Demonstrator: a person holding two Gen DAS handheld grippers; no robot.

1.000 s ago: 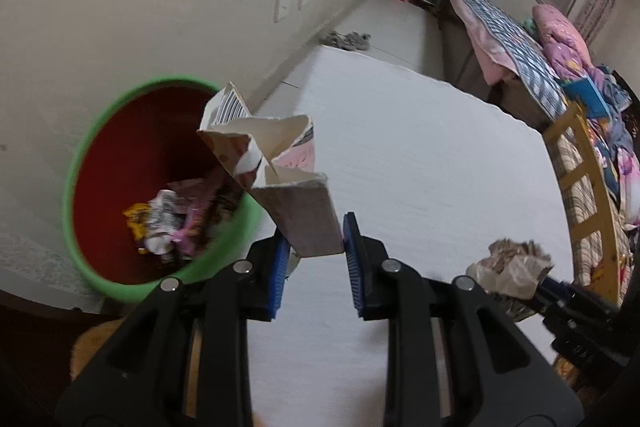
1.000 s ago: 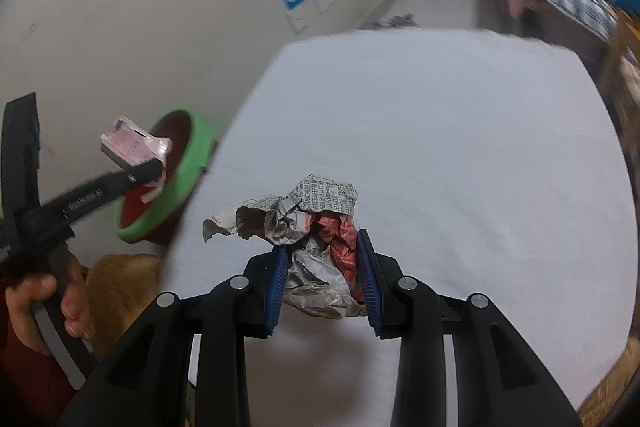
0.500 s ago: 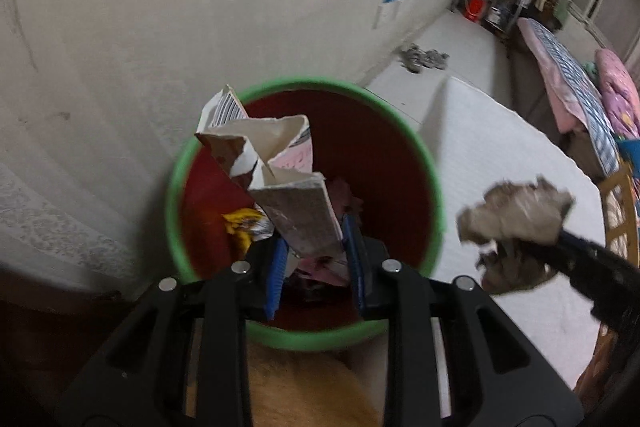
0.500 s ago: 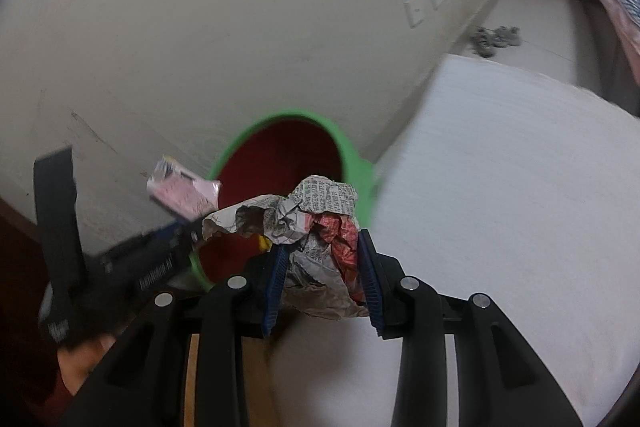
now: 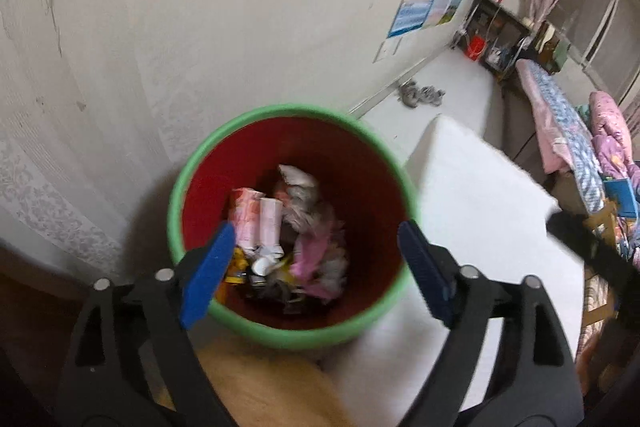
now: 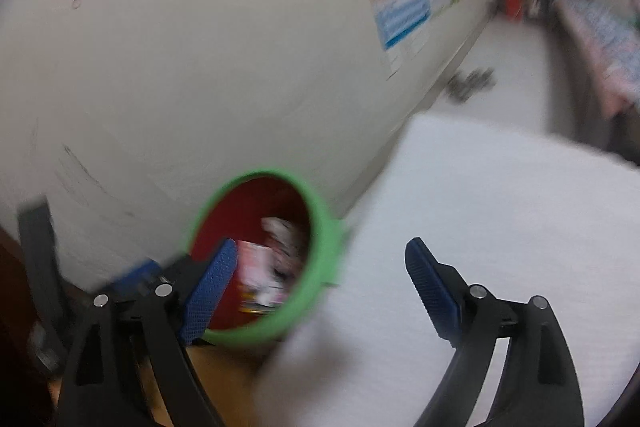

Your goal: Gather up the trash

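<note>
A red bin with a green rim stands against the wall, directly below my left gripper. Its jaws are opening wide, and no thing is between the blue pads. The pink carton and the crumpled newspaper lie in the bin on top of other wrappers. In the blurred right wrist view my right gripper is opening too, nothing in it, beside the bin's rim. The carton shows inside. The left gripper's blue pad is at the bin's left.
A white padded surface runs right of the bin, and the wall rises close behind it. An orange-tan object sits in front of the bin. Shoes, a shelf and a bed lie far back.
Both grippers have swung from the white surface over to the bin and opened. The carton and the crumpled newspaper have left the jaws and now lie in the bin.
</note>
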